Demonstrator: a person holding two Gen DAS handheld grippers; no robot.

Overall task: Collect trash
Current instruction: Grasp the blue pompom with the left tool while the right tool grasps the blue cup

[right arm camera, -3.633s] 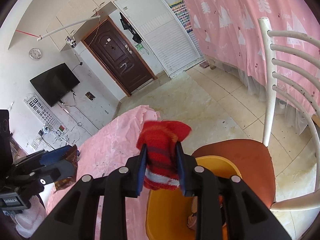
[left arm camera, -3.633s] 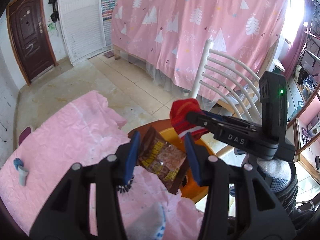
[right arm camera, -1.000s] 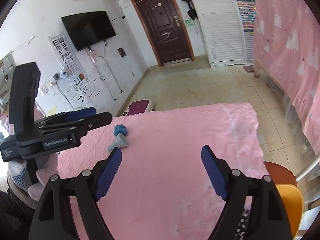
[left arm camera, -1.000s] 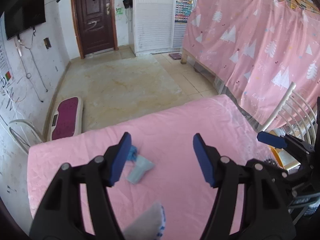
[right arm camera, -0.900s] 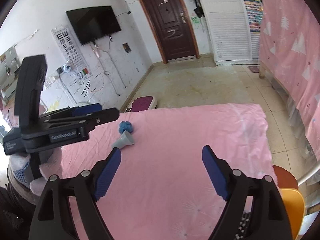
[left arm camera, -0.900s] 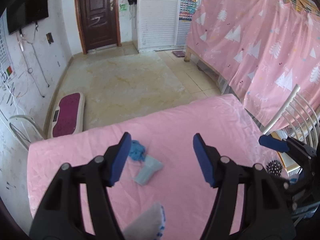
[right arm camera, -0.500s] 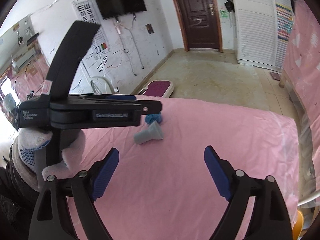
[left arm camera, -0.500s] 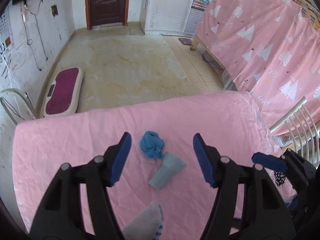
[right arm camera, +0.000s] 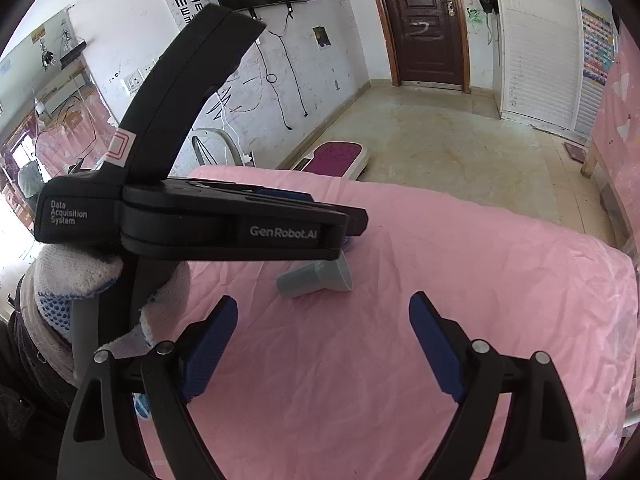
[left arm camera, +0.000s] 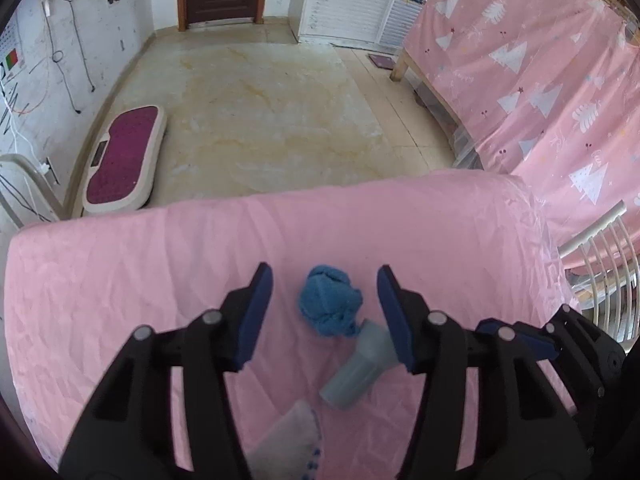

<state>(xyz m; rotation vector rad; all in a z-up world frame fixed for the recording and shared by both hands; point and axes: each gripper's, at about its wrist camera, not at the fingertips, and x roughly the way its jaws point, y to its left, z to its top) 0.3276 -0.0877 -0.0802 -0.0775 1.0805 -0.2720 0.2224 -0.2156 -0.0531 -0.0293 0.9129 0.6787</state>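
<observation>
1. The blue crumpled wad (left arm camera: 330,306) lies on the pink tablecloth (left arm camera: 120,264), towards the middle of the table. It is a roundish lump with no real long axis, so I judge the closing direction matters little for it.
2. Touching its near right side is the grey cup (left arm camera: 356,364), tipped over. From the left wrist view its long axis runs diagonally: the flared mouth lies up against the wad and the narrow base points back towards me and to the left. From the right wrist view the same grey cup (right arm camera: 316,278) lies almost crosswise, mouth to the right.
3. My left gripper (left arm camera: 326,314) is spread wide and empty, its fingers standing either side of the wad. The wad sits between them, a little forward of the midline. The right-hand finger overlaps the cup's mouth in the picture; whether it touches, I cannot tell.
4. My right gripper (right arm camera: 324,346) is also spread wide and empty, and the cup lies ahead of it, apart, roughly centred between the fingers.
5. The left gripper (right arm camera: 352,224) crosses the right wrist view above the cup and hides the wad almost entirely.
6. My judgement: left is nearer the wad, right lines up on the cup. Closing left risks nudging the cup.
</observation>
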